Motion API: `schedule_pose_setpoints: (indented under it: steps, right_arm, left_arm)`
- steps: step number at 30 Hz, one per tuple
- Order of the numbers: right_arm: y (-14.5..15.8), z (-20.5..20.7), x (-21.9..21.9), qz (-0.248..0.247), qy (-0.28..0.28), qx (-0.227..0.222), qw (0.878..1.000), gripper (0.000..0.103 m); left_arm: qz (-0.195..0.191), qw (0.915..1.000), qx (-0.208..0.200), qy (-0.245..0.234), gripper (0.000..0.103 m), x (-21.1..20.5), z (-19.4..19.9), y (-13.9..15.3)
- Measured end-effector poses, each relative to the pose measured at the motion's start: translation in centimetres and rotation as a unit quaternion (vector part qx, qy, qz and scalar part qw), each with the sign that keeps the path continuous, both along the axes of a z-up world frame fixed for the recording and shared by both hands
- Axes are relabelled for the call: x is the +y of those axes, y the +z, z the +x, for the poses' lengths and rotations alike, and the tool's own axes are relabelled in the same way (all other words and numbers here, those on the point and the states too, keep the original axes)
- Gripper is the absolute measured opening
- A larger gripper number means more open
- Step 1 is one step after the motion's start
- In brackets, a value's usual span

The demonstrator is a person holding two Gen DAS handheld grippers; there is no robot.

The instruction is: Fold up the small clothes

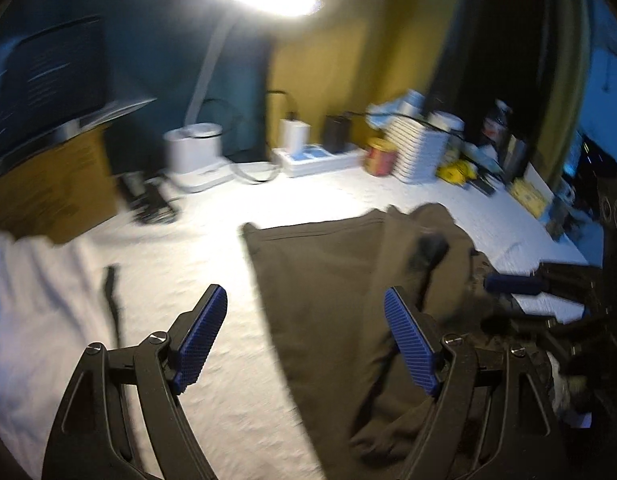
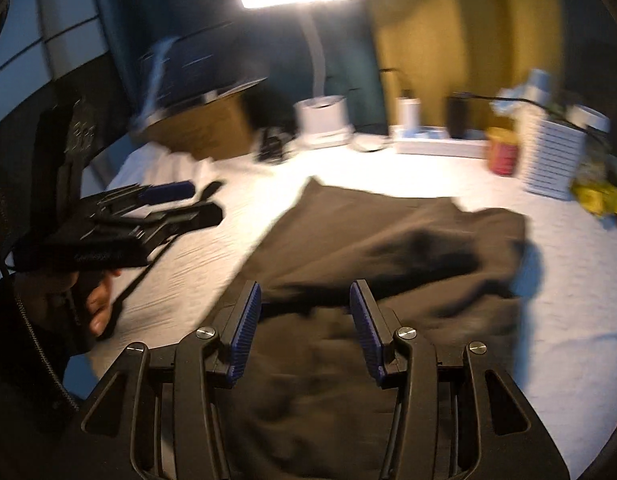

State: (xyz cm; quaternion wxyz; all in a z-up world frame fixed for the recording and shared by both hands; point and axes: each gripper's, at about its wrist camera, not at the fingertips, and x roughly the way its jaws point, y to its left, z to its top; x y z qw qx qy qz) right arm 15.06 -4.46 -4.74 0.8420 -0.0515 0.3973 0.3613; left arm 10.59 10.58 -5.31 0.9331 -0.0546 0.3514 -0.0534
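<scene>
L grip (image 1: 306, 340) hanging wide, empty, over white cloth (image 1: 212, 264) | R grip (image 2: 305, 330) jaws apart, nothing pinched | I'm seeing dark garment (image 2: 372, 232) lying under/ahead of R, right of L | R nearer

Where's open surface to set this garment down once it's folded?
Bare white cloth lies left of the dark garment, bordered by the cardboard box and lamp base. The back edge is crowded with containers.

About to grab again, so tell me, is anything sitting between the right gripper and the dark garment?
Nothing visible. The right gripper hovers open directly over the dark garment, with only air between.
</scene>
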Motion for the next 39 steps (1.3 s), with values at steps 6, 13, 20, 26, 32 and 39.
schedule_pose_setpoints:
  steps: [6, 13, 20, 26, 32, 39]
  right_arm:
    - [-1.0, 3.1, -5.9, -0.003, -0.075, -0.002, 0.997, 0.049]
    - [-2.5, 6.2, -11.1, -0.007, -0.139, 0.000, 0.990, 0.049]
    - [-4.2, 8.5, -14.1, -0.002, -0.173, 0.012, 0.985, 0.049]
    - [-5.3, 10.1, -13.9, -0.016, -0.169, 0.019, 0.985, 0.049]
    - [-5.9, 12.6, -12.6, -0.036, -0.166, 0.018, 0.985, 0.049]
    - [-6.4, 15.3, -10.4, -0.025, -0.154, 0.032, 0.987, 0.049]
  left_arm:
    - [0.037, 0.9970, 0.029, -0.062, 0.080, -5.4, 4.1, -0.8]
    - [0.114, 0.9811, 0.068, -0.140, 0.081, -10.7, 7.8, -2.5]
    - [0.241, 0.9531, 0.079, -0.164, 0.081, -14.0, 9.8, -6.1]
    - [0.264, 0.9582, 0.064, -0.091, 0.081, -10.3, 11.2, -6.3]
    - [0.266, 0.9635, 0.033, 0.009, 0.080, -5.5, 10.6, -5.4]
    - [0.049, 0.9959, 0.077, 0.003, 0.080, -1.0, 11.1, -6.0]
